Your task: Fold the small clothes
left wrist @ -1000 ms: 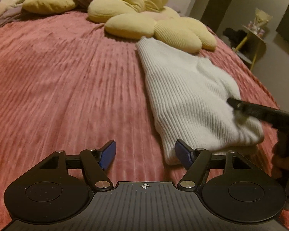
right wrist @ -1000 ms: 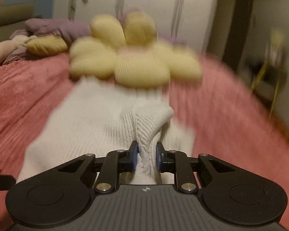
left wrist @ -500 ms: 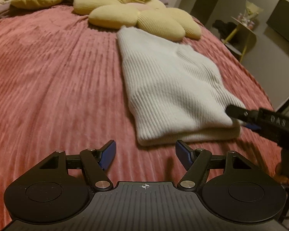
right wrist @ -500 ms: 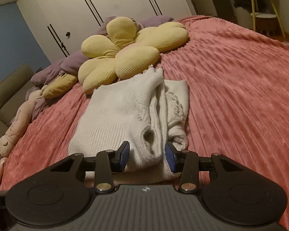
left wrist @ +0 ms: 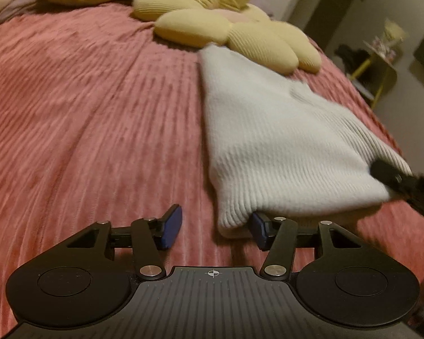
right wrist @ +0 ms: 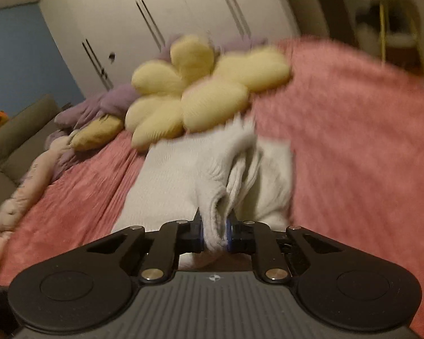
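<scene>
A white ribbed knit sweater [left wrist: 274,141] lies folded on the pink bedspread [left wrist: 84,127], its far end touching the flower cushion. In the left wrist view my left gripper [left wrist: 214,228] is closing. The sweater's near corner lies between its blue pads and the right pad [left wrist: 258,230] sits under the hem, while the left pad stands apart from the cloth. In the right wrist view my right gripper [right wrist: 214,233] is closing too, its pads pinching a bunched fold of the sweater [right wrist: 212,175]. The same gripper [left wrist: 393,180] shows as a dark tip at the sweater's right edge.
A yellow flower-shaped cushion [left wrist: 220,28] lies at the head of the bed beside a purple blanket [right wrist: 113,101]. A pale plush toy [right wrist: 28,186] and a grey sofa [right wrist: 19,130] are on the left. White wardrobe doors [right wrist: 169,14] stand behind, and a yellow side table [left wrist: 381,65] stands off the right edge.
My right gripper opened, shifted along the sweater's edge, then pinched a fold again. My left gripper's jaws narrowed, and the sweater's near corner now lies between them.
</scene>
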### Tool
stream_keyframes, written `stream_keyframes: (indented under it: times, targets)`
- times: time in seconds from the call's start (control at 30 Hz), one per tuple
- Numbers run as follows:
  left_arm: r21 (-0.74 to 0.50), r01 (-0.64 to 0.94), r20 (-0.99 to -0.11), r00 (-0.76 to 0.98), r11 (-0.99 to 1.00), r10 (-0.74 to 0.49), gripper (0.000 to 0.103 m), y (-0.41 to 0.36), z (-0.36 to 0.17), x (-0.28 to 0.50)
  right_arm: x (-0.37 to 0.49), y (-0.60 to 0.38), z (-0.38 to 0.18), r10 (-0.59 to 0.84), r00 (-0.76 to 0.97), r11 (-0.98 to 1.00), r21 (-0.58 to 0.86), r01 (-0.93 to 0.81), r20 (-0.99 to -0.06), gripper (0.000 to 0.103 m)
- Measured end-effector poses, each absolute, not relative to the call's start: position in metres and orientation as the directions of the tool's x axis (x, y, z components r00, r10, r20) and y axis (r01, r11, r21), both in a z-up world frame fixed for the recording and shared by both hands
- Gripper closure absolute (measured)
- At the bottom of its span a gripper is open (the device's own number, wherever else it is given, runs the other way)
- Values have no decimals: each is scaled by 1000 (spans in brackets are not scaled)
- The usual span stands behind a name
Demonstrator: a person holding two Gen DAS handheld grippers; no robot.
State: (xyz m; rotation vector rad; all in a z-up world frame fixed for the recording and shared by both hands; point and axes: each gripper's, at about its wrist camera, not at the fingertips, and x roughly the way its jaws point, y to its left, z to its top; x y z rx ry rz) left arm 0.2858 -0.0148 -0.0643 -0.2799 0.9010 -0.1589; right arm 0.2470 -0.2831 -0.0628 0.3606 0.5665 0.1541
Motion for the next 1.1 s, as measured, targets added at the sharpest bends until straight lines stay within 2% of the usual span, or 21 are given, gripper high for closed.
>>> stream_keyframes:
  times: [0.1,0.2,0.3,0.37,0.5,0.6,0.63,0.73,0.8,0.87,0.93,1.0,1.1]
  targets:
    - [-298,25,-758,601,954,-253,43,-14,-65,287,234,-274,-65,136,864,971,240,-18,-484,91]
    - [-281,27,-780,576,959,-245,42,-11,-62,285,250,-266,-91,107,786,988,155,-14,-609,86]
    - [-258,36,-772,594,966,-228,37,-1,-46,277,242,-285,-77,122,821,971,237,16,-557,70]
    - [-247,25,-753,625,969,-208,36,5,-35,279,239,-298,-63,105,852,963,266,41,-512,66]
    - [-266,12,-712,672,964,-205,29,-3,-22,312,264,-292,-48,67,870,980,194,34,-489,69]
    - [-282,-5,-703,682,960,-203,27,-17,-30,341,299,-267,-41,105,866,991,128,-47,-489,87]
    - [-286,-5,-700,684,958,-205,26,-21,-34,350,312,-257,-41,103,862,993,96,-64,-496,88]
    - [-271,-40,-709,684,962,-171,25,-29,-50,368,346,-237,-50,69,855,997,6,-77,-513,90]
    - [-248,-42,-735,659,968,-160,19,-35,-62,377,363,-233,-63,66,839,995,-25,-94,-540,91]
    - [-242,-28,-743,649,970,-167,14,-38,-71,379,371,-233,-86,-10,823,988,-133,-80,-567,93]
    - [-214,-2,-733,661,977,-159,12,-46,-74,378,369,-243,-104,-67,847,980,-195,-44,-527,92]
    - [-170,23,-722,678,985,-140,10,-50,-75,376,370,-254,-106,-51,849,991,-130,-21,-525,92]
    - [-220,10,-720,673,975,-169,13,-40,-68,376,367,-250,-102,-47,851,988,-152,-39,-523,90]
